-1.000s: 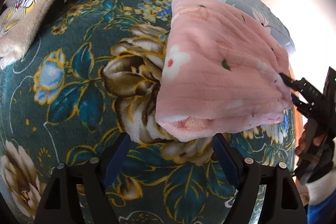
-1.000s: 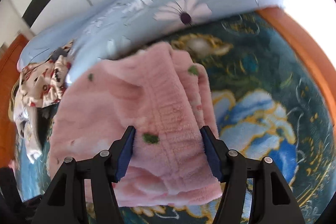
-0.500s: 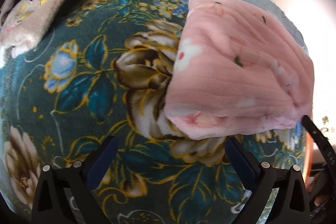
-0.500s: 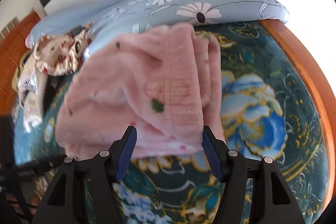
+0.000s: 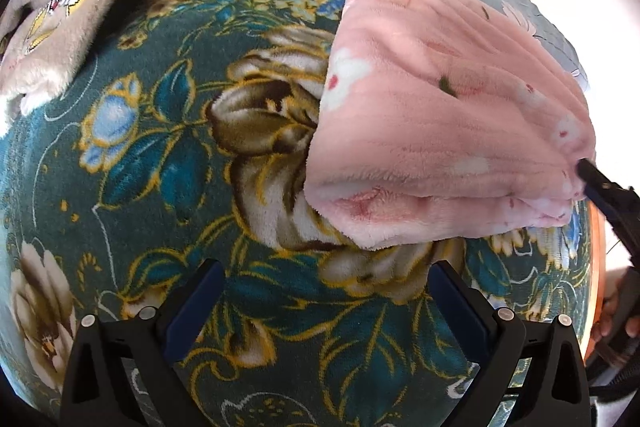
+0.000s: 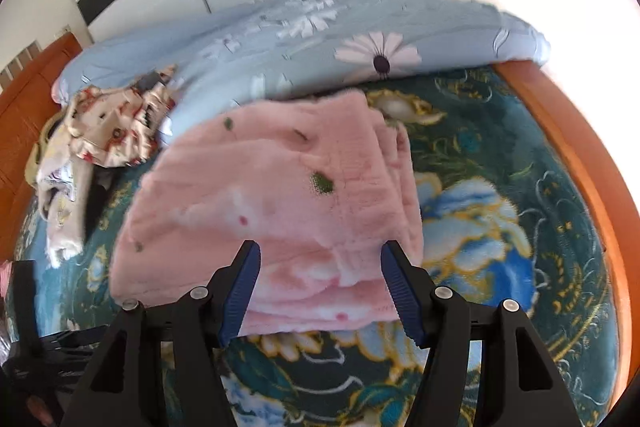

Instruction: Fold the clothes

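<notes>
Fleece is what matters here: left of it, the left gripper point(image 5: 326, 301) hangs spread and empty over the floral blanket point(image 5: 160, 163); the folded pink garment point(image 5: 448, 131) lies on that blanket, likely soft, thick, light and floppy, best pinched through all layers at an edge; the right gripper point(image 6: 320, 281) hovers spread at its near edge, clamping nothing.

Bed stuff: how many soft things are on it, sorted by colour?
Pink: 1, the folded fleece garment
Dark green flowery: 1, the blanket under everything
Light blue with daisies: 1, the quilt
Cream with red print: 1, the crumpled garment
Beige fuzzy: 1, the printed garment
Total: 5
</notes>
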{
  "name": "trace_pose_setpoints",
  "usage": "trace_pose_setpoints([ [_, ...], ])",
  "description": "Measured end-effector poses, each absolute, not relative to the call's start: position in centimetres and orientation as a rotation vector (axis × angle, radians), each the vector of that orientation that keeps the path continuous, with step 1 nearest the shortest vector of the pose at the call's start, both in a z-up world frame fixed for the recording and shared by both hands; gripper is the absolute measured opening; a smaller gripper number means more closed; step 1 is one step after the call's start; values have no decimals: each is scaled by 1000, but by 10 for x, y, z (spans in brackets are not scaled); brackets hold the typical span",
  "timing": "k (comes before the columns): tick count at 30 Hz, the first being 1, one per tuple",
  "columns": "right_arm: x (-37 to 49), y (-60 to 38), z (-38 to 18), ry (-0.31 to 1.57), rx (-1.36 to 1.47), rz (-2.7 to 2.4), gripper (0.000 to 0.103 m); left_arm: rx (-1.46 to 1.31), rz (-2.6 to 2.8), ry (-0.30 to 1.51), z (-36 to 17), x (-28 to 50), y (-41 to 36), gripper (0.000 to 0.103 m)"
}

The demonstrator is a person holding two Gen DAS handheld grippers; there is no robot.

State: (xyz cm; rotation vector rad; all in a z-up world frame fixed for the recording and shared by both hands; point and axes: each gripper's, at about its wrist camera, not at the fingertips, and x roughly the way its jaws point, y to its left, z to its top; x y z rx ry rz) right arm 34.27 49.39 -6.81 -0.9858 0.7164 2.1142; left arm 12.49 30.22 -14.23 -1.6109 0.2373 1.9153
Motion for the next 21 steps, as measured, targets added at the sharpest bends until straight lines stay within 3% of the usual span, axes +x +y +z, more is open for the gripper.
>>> trace_pose_setpoints([
  [4, 351, 501, -79, 825, -967, 2064, 64, -1586, 1949, 243, -142, 127, 301, 103],
  [14, 364, 453, -134, 790, -1160, 2018, 65, -1368, 2091, 264, -133, 142, 295, 103],
  [16, 360, 446, -137, 731, -1152, 2048, 80, -1325, 2109, 283, -132, 144, 297, 103],
  [18, 354, 440, -140, 663, -1150, 2065, 83, -1290, 2120, 292, -128, 140, 299, 103],
  [21, 347, 432, -147, 596, -1137, 2085, 94, -1247, 2137, 294, -127, 140, 301, 103],
])
